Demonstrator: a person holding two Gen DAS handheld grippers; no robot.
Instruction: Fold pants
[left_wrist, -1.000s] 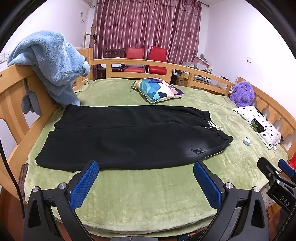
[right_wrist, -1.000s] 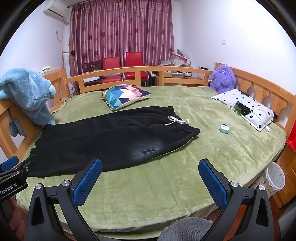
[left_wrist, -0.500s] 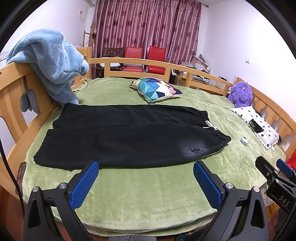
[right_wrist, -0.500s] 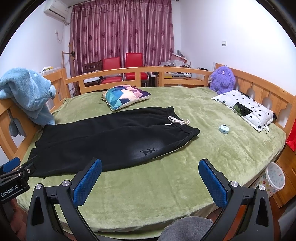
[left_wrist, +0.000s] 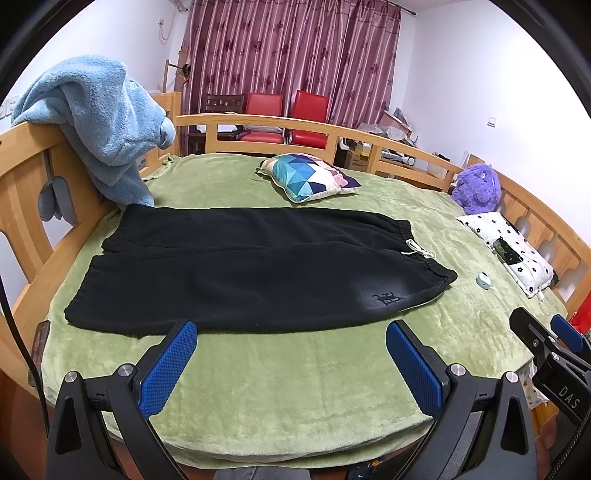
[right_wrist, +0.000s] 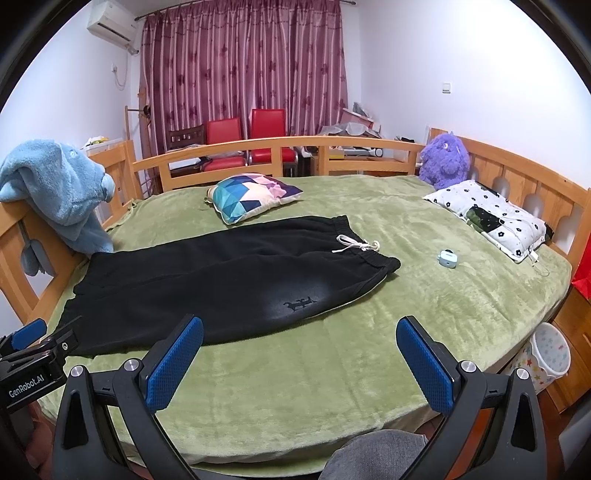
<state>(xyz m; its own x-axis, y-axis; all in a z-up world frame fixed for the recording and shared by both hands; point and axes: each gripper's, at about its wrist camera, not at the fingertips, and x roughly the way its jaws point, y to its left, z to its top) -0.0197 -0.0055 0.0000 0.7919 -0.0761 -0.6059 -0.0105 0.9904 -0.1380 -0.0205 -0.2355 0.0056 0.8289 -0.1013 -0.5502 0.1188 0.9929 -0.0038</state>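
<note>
Black fleece pants (left_wrist: 258, 269) are spread flat on the green-blanketed bed (left_wrist: 295, 387); left claw (left_wrist: 291, 354) and right claw (right_wrist: 301, 350) are held apart, empty.

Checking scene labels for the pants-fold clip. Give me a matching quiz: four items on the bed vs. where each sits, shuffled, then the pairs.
Items:
1. black pants
2. blue fleece blanket
3. purple plush toy
4. geometric pillow

Places:
A. draped over the wooden rail on the left
B. far right corner, against the rail
C. flat on the green cover, waistband to the right
D. on the cover just beyond the pants

Pairs: 1-C, 2-A, 3-B, 4-D
</note>
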